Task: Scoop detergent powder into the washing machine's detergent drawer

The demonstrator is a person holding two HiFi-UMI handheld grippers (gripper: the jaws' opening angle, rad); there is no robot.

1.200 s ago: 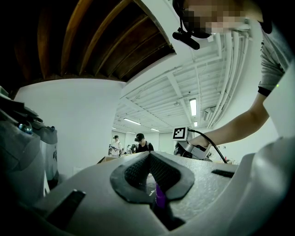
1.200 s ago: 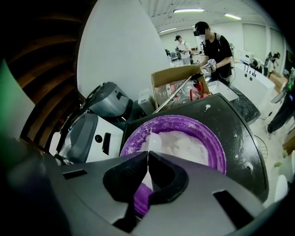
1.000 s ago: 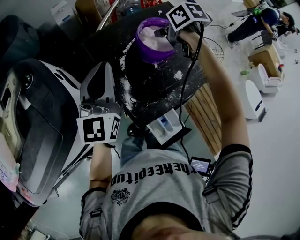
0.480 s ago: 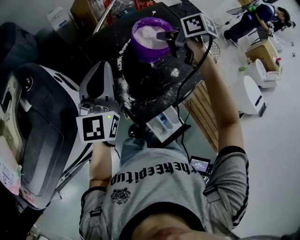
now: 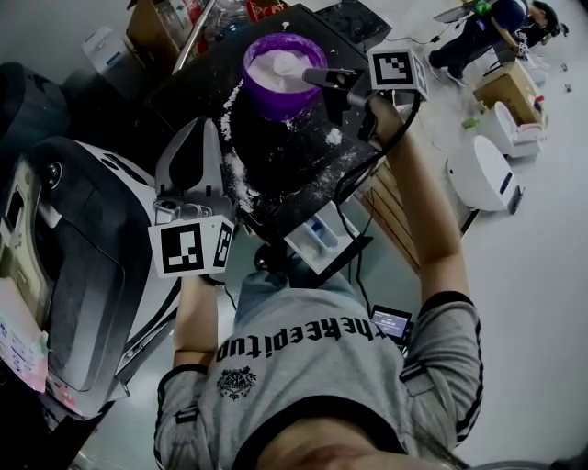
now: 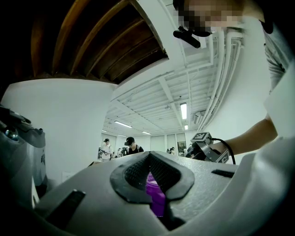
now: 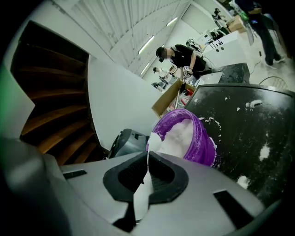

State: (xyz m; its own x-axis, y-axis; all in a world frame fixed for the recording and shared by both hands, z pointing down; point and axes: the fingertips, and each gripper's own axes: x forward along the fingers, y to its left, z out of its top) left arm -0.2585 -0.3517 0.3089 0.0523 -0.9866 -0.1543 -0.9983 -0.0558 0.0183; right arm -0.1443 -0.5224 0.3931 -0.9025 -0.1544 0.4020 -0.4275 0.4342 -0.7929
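A purple bowl (image 5: 266,96) heaped with white detergent powder (image 5: 276,64) stands at the far side of a black table (image 5: 285,165). My right gripper (image 5: 317,77) hovers at the bowl's right rim, shut on the handle of a white spoon (image 7: 154,139). The spoon's scoop sits at the bowl's rim (image 7: 203,143). My left gripper (image 5: 204,124) rests at the table's left edge, its pads together and nothing between them; its own view shows the left gripper (image 6: 148,156) with the purple bowl (image 6: 156,200) showing past the pads. The right gripper (image 7: 146,159) shows in its own view.
Spilled powder (image 5: 241,170) streaks the black table. A dark-topped washing machine (image 5: 83,257) fills the left side. A white tray with blue inserts (image 5: 317,240) juts out below the table's near edge. Cardboard boxes (image 5: 152,27) stand behind; people work at the far right.
The right gripper has drawn the spoon back from over the bowl's middle to its right rim. The left gripper has stayed where it was.
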